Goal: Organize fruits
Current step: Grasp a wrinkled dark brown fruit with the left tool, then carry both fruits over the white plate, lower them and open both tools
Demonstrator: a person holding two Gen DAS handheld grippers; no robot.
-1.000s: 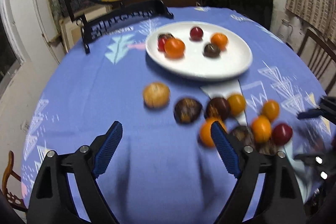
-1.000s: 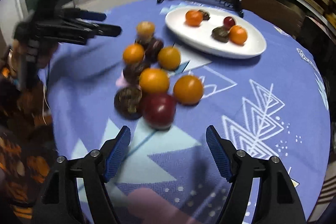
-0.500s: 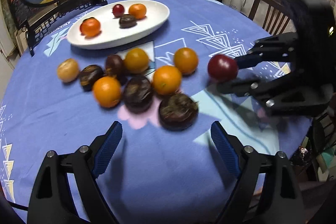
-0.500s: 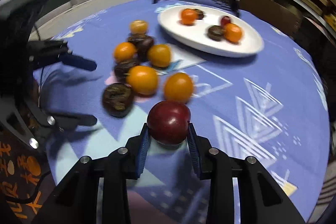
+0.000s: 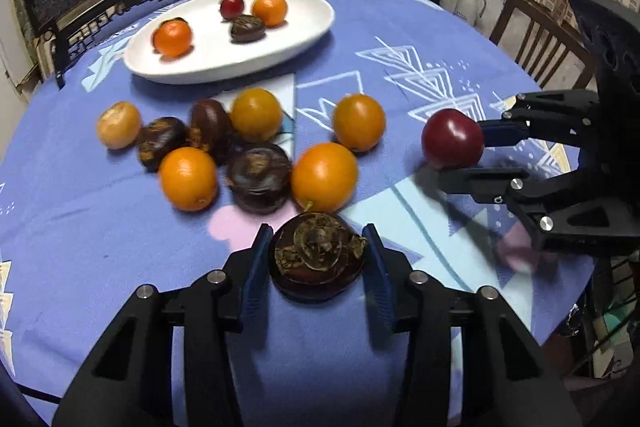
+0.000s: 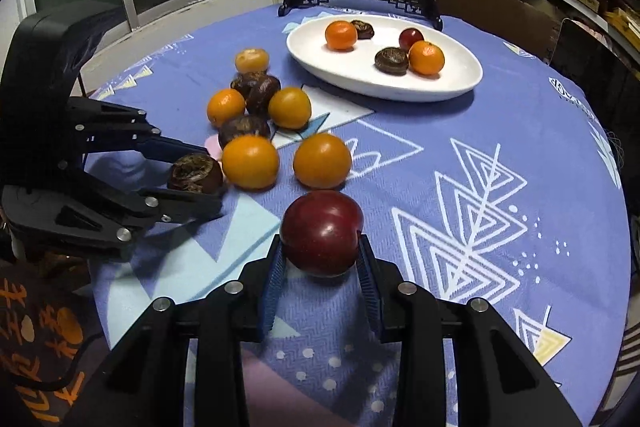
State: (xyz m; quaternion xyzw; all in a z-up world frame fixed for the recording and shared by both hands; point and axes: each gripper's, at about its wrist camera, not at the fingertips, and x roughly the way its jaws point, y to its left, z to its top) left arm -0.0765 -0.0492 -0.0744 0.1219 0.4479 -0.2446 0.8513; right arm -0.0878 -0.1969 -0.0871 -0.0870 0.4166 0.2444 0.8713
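Blue patterned tablecloth (image 5: 100,227) is seen under loose fruits. Since one second ago, the left gripper (image 5: 318,259) has just been closing and is pressed on a dark brown fruit (image 5: 318,255). A red plum (image 6: 322,233) is clamped by the narrowed right gripper (image 6: 322,267).

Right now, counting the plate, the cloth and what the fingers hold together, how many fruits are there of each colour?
Orange fruits: 6
Dark brown fruits: 6
Red fruits: 2
Pale tan fruit: 1
Total: 15
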